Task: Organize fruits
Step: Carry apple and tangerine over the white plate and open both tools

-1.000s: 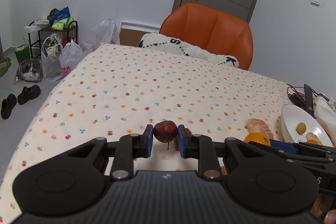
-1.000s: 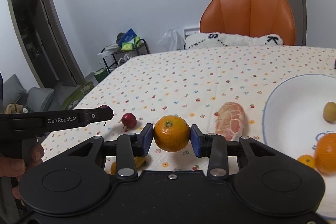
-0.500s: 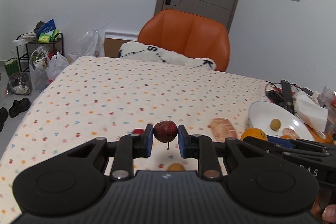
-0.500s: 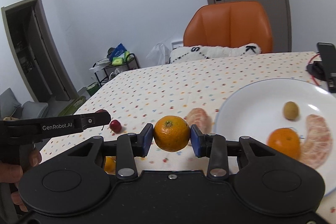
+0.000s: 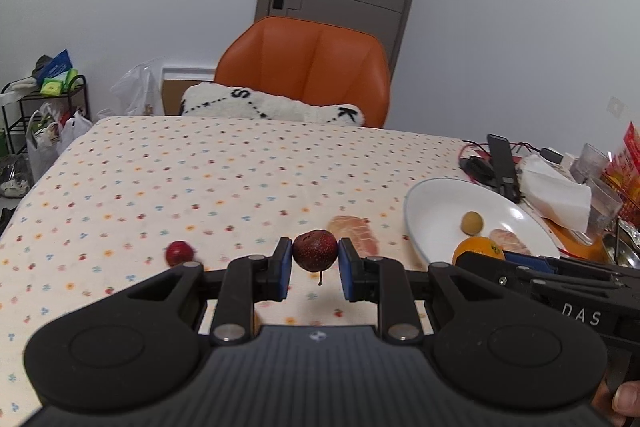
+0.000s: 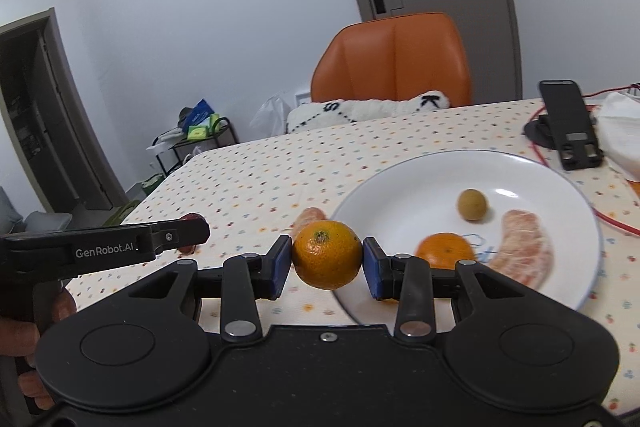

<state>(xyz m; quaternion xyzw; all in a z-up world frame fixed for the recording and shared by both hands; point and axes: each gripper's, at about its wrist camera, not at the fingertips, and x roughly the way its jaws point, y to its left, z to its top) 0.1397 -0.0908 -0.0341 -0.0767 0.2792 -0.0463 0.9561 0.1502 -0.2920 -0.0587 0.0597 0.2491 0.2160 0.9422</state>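
Both grippers have swung toward the white plate at right of frame: right gripper clamped on the mandarin, left gripper on the dark red fruit; lower each over bare plate before releasing.

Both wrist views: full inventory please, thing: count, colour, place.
plate: 1, white, table's right side
orange: 1, orange, on plate
peeled citrus segment: 1, pinkish, on plate
small round fruit: 1, olive-yellow, on plate
peeled segment: 1, pinkish, on cloth left of plate
small red fruit: 1, red, on cloth
tablecloth: 1, cream, dotted
chair: 1, orange, behind table
cushion: 1, white with black letters, on chair
phone stand: 1, black, behind plate
left tongs: shut on dark red fruit
right tongs: shut on mandarin
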